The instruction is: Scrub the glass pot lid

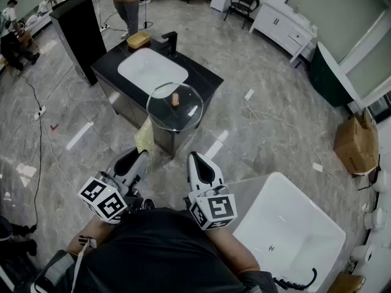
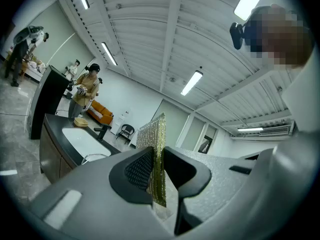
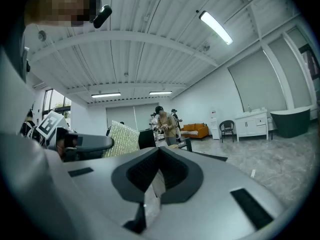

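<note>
Head view: glass pot lid [image 1: 175, 107] rests on a black counter [image 1: 205, 79] over marble floor [image 1: 269, 133]. Left gripper [image 2: 158, 155] pinches a scouring pad [image 2: 153, 131]; right gripper [image 3: 159, 155] is closed, empty.

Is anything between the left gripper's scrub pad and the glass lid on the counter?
Nothing visible stands between them. The pad, clamped in the left gripper, is close to the near edge of the lid. The lid lies on the corner of the counter. The right gripper is shut and off to the side.

Head view steeply down, both gripper views low, facing upward, all sharing the sink counter [image 1: 203, 76].
</note>
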### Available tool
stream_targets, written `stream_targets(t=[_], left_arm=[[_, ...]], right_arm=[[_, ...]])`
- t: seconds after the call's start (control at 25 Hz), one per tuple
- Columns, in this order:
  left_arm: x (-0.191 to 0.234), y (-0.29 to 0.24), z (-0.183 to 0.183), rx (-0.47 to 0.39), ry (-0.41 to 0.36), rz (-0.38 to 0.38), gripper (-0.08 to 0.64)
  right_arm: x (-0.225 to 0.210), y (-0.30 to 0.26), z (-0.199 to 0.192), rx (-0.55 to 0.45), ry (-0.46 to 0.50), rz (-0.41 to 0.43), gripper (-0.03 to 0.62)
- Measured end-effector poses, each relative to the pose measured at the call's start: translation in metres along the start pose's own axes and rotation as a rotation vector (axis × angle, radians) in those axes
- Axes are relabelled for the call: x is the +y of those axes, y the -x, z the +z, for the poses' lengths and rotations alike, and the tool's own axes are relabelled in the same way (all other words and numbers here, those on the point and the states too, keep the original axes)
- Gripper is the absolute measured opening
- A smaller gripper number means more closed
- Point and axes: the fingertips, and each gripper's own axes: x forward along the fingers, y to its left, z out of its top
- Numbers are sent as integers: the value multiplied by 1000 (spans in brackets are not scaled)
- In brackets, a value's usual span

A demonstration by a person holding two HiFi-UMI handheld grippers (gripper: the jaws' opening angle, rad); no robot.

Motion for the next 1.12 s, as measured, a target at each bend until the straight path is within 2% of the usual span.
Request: stream_targets(t=[0.36, 0.56, 0.88, 1.12], left_arm=[[7, 6, -7, 10, 22, 2, 66], [17, 11, -10, 17, 41, 5, 66], [46, 28, 1, 14, 60, -3, 66], [71, 40, 1, 44, 91, -22, 66]], right_arm=[[7, -1, -10, 26, 3, 10, 6], [11, -4, -9, -24, -83, 1, 6], [25, -22, -24, 13, -106, -52, 6], [49, -34, -41, 46, -155, -55, 6]])
